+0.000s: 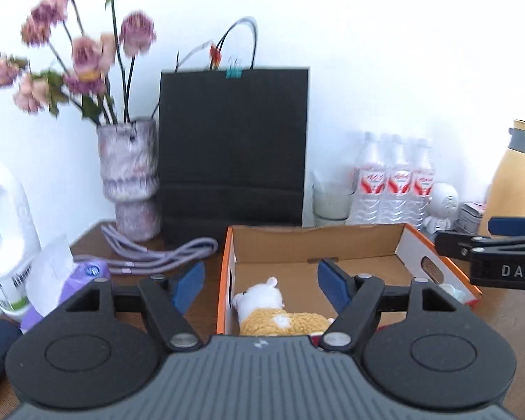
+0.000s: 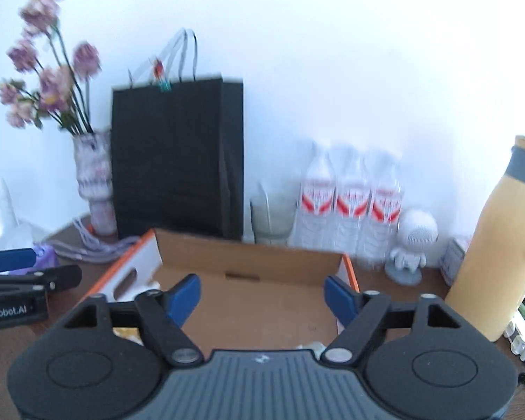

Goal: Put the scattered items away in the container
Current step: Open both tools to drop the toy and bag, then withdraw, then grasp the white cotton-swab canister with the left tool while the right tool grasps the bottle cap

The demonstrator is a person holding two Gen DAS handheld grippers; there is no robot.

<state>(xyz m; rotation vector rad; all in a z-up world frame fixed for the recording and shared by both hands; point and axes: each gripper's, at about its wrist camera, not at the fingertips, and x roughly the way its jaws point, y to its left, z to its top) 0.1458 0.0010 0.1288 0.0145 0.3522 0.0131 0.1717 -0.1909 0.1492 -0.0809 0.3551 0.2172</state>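
Your left gripper [image 1: 260, 285] stands spread wide with nothing between its blue pads [image 1: 189, 285], released over the near left corner of the cardboard box [image 1: 315, 245]; the plush toy [image 1: 280, 311], white-headed with a tan fleecy body, lies inside that box at your six o'clock, against its orange-edged left wall; a small pale item [image 1: 455, 292] sits in the box's right corner at three o'clock, too small to identify

Your right gripper [image 2: 262, 299] is likewise released, pads apart and empty, hanging over the box's open floor; your other tool shows at its nine o'clock

Outside the box, on the brown table [image 1: 206, 311]: a coiled lilac cable [image 1: 157, 255] at ten o'clock of the left gripper, a purple packet [image 1: 87, 274] and white jug [image 1: 3, 231] at nine; behind the box at twelve stands a black paper bag [image 1: 232, 147], with a vase of pink flowers [image 1: 129, 178] at eleven, three water bottles [image 2: 350, 210] and a white figurine [image 2: 411, 248] at one, and a yellow flask [image 2: 497, 255] at three
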